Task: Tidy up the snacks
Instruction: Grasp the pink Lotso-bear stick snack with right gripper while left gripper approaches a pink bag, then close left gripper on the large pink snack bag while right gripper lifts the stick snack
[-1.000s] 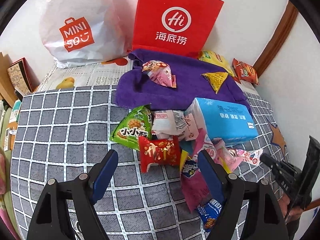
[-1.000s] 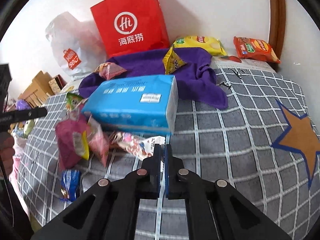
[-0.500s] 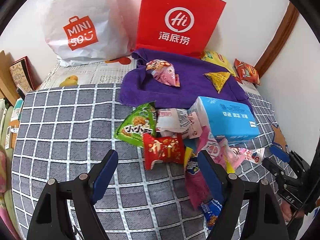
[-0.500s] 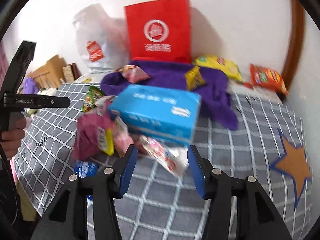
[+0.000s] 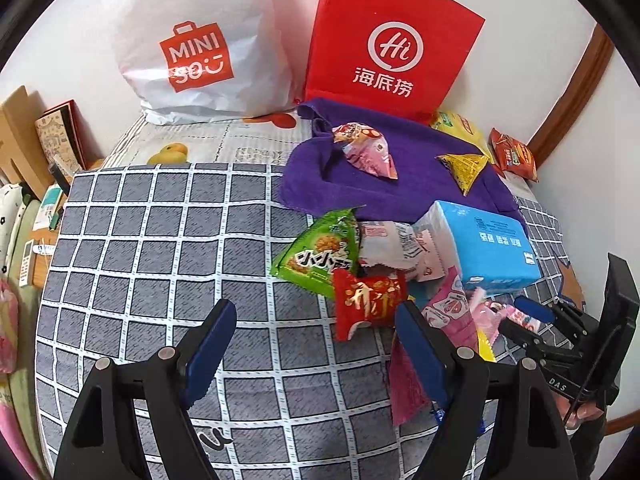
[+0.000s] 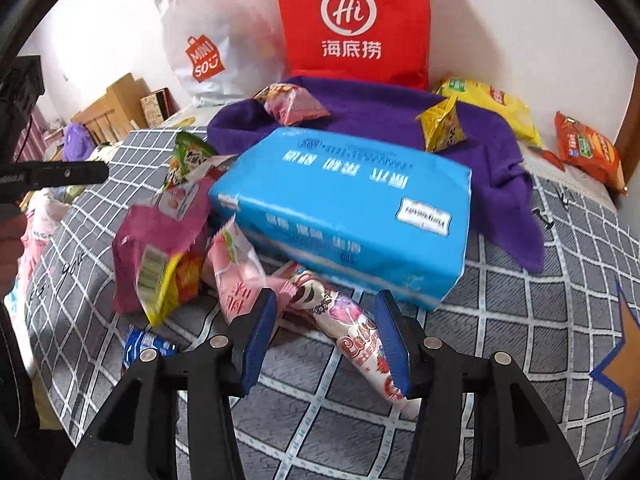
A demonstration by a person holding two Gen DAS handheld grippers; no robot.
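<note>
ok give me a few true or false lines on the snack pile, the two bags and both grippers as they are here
1. The right gripper is clamped shut on the blue tissue pack. False: its jaws stand open, having just opened, with a pink-and-white snack packet lying between them, not pinched.
2. The red paper bag stands behind the purple towel. True.
3. The left gripper is open and holds nothing. True.
4. The green snack packet lies on the purple towel. False: it lies on the grey checked cover, at the towel's edge.
5. A yellow triangular packet rests on the towel. True.
</note>
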